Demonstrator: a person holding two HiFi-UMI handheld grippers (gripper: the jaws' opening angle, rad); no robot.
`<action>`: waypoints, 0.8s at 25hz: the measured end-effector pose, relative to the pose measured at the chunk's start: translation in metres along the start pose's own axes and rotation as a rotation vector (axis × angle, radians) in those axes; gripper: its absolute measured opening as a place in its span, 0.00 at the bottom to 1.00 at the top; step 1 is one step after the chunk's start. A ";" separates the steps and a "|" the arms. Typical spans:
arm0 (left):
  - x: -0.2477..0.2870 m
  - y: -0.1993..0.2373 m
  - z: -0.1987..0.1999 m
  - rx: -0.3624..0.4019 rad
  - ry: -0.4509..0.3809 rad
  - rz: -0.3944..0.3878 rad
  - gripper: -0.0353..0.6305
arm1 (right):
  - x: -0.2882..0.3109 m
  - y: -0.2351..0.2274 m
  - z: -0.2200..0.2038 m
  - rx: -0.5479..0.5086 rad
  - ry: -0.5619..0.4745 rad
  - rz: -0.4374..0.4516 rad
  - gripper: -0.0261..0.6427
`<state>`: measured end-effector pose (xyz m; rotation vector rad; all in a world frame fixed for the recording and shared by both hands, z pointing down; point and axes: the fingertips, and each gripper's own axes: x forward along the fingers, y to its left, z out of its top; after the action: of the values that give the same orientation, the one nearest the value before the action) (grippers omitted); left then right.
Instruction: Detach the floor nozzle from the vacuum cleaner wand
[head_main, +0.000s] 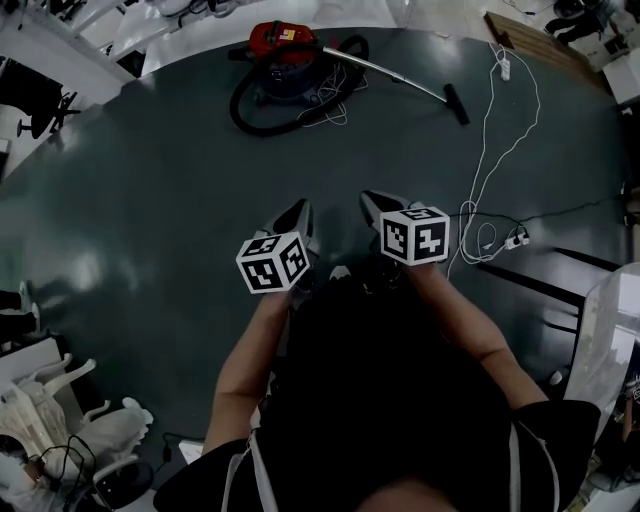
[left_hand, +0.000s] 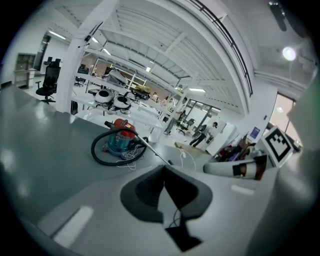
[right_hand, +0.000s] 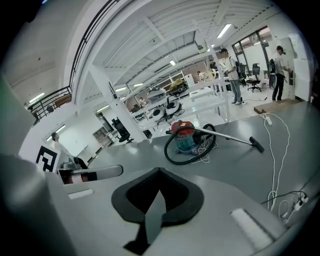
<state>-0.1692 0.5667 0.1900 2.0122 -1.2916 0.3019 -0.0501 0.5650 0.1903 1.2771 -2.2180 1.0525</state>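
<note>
— Dark flooring (head_main: 150, 200) is crossed; where is the floor nozzle (head_main: 457, 104) found?
— At upper right, fitted on the wand (head_main: 395, 75), well apart. Left claw (head_main: 297, 218) and right claw (head_main: 377, 208) are held closed and empty, as nothing is reached yet.

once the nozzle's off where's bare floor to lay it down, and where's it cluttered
Free: the wide dark floor left of and in front of the vacuum cleaner, and the patch on the near side of the wand. Crowded: the hose and cord looped at the vacuum's base, and the white cables right of the floor nozzle.
</note>
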 end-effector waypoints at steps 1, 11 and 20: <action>0.002 0.003 0.001 -0.011 -0.002 0.004 0.07 | 0.001 -0.001 0.001 -0.004 0.003 0.001 0.03; 0.057 -0.018 0.047 0.022 -0.052 -0.054 0.07 | 0.028 -0.045 0.047 -0.009 0.024 0.029 0.03; 0.112 -0.033 0.084 -0.010 -0.056 -0.030 0.07 | 0.052 -0.089 0.096 -0.035 0.063 0.068 0.03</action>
<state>-0.1027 0.4401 0.1757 2.0427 -1.2929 0.2258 0.0036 0.4350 0.1978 1.1458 -2.2364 1.0583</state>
